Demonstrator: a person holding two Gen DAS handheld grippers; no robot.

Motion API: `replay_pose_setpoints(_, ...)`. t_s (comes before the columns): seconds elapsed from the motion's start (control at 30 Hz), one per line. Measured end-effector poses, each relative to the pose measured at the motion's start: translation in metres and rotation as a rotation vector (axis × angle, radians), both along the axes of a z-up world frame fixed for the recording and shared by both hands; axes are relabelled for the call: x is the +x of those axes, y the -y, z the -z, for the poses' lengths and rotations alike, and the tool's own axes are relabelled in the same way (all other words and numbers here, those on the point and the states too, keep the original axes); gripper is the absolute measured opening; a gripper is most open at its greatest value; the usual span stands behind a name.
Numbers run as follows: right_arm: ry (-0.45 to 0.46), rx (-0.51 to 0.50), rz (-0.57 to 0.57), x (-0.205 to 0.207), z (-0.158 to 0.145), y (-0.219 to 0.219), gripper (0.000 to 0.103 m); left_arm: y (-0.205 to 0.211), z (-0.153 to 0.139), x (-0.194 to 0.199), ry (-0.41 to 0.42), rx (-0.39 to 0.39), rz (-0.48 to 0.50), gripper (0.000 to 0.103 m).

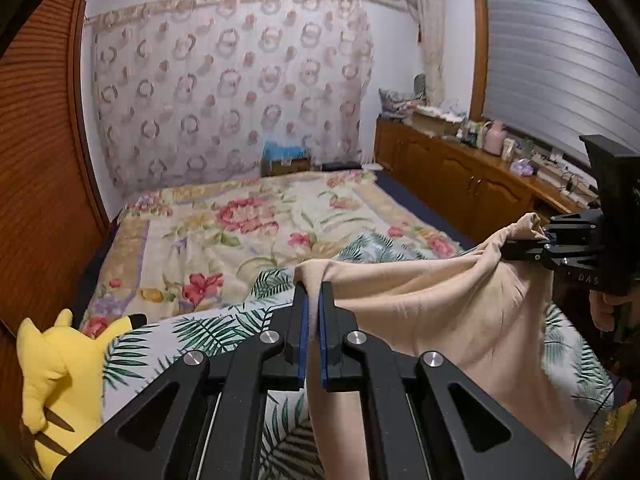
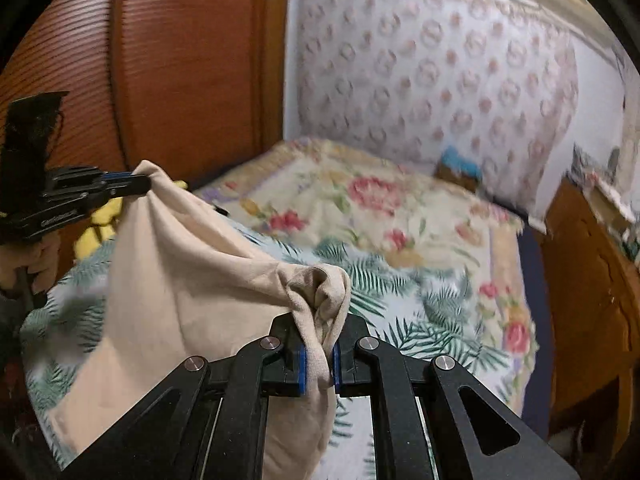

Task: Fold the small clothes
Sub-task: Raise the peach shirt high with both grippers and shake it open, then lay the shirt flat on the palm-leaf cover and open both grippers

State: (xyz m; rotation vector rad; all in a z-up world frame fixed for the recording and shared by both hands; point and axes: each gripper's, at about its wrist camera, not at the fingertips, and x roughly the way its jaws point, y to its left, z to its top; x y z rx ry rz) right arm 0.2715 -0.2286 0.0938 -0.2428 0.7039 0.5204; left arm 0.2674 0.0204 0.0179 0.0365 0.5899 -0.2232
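Note:
A beige garment (image 1: 432,312) hangs stretched between my two grippers above the bed. My left gripper (image 1: 314,292) is shut on one bunched corner of it. In the left wrist view the right gripper (image 1: 516,250) pinches the other corner at the far right, with a hand below it. The right wrist view shows my right gripper (image 2: 320,344) shut on a gathered fold of the beige garment (image 2: 188,280), and the left gripper (image 2: 140,184) holds the opposite corner at upper left. The cloth droops down toward the palm-leaf sheet.
The bed carries a floral quilt (image 1: 224,232) and a palm-leaf sheet (image 1: 188,340). A yellow plush toy (image 1: 56,364) lies at the bed's left edge. A wooden cabinet (image 1: 460,176) with clutter runs along the right. A wooden louvred door (image 1: 36,160) stands on the left.

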Motion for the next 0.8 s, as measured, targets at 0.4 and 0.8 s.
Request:
replay_pose_setpoints(0.4,-0.037,-0.008,0.078,0.014,0.005,-0.021,0.063,-0.010,0.029,-0.001,-0.092,0.006,-0.021,0.051)
replay_pose_setpoints(0.8,0.023,-0.006,0.061,-0.120,-0.005,0.009,0.063,-0.007,0.037,-0.121,-0.080,0.017,0.037,0.051)
